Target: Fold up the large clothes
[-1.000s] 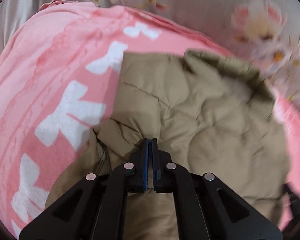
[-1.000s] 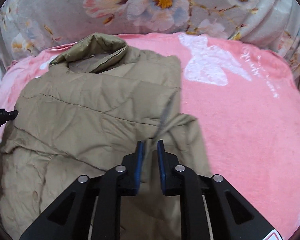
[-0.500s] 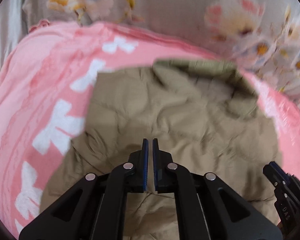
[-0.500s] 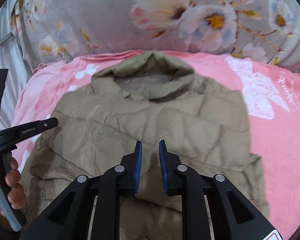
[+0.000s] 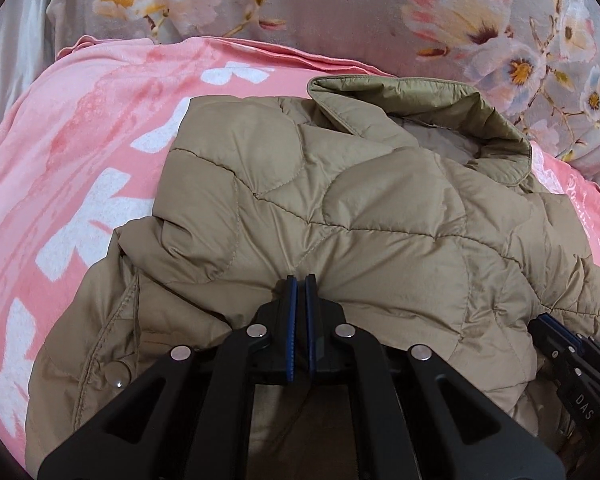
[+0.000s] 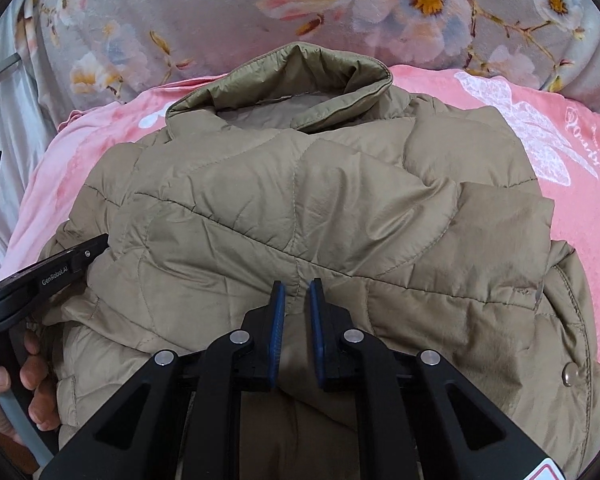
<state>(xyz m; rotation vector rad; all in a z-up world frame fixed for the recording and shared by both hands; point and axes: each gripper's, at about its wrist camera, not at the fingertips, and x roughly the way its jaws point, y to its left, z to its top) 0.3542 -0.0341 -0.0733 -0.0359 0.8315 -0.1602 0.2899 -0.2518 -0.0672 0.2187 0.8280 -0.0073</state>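
Centrally, the puffy tan quilted jacket (image 6: 300,216) lies folded on a fuzzy pink blanket (image 5: 80,152), collar toward the floral grey fabric (image 6: 204,12). Left gripper (image 5: 301,280) is closed, seemingly pinching jacket cloth; right gripper (image 6: 297,286) has just been closing on a fold.

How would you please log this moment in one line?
left fingers: shut on jacket | right fingers: just been closing, jacket between them | jacket: on pink blanket
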